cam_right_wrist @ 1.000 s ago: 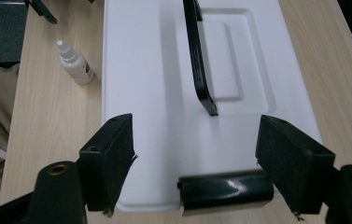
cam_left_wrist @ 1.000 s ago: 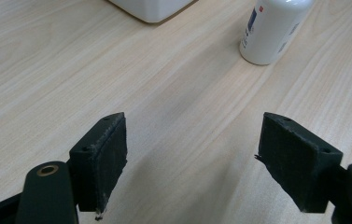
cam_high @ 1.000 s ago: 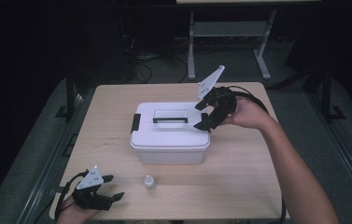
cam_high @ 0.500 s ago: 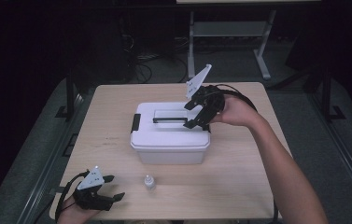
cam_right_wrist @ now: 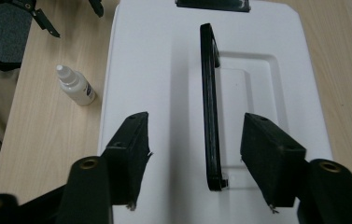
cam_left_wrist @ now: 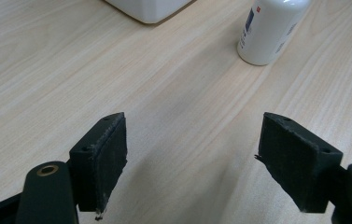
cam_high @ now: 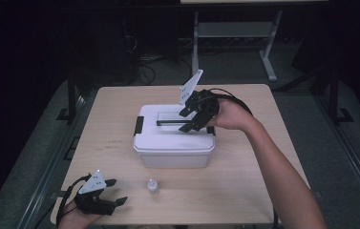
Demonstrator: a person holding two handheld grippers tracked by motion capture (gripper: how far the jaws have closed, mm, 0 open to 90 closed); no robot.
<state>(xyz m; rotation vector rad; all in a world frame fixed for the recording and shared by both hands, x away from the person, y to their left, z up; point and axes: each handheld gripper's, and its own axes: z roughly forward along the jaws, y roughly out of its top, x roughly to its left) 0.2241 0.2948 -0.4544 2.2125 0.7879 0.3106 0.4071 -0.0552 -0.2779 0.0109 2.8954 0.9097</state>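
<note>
While the right tool (cam_right_wrist: 194, 158) hovers over the white plastic lidded box (cam_high: 174, 138) mid-table, its jaws have just been closing, straddling the black handle (cam_right_wrist: 209, 107) without touching. Left tool (cam_left_wrist: 192, 158) rests released near the small white bottle (cam_left_wrist: 271, 28).

Place: a lab or recording studio, not a home.
Surroundings: dark, nearly black around one lit tabletop (cam_high: 244, 191) of pale wood grain.
Floor: grey carpet (cam_high: 311, 119), with black cables (cam_high: 144, 71) lying loose behind the tabletop.
Furniture: a second table's grey metal frame (cam_high: 235, 33) at the back; black stand legs (cam_high: 70, 102) at either side.
Rig: a person holds a camera-bearing tool in each hand, left tool (cam_high: 102, 196), right tool (cam_high: 194, 113).
</note>
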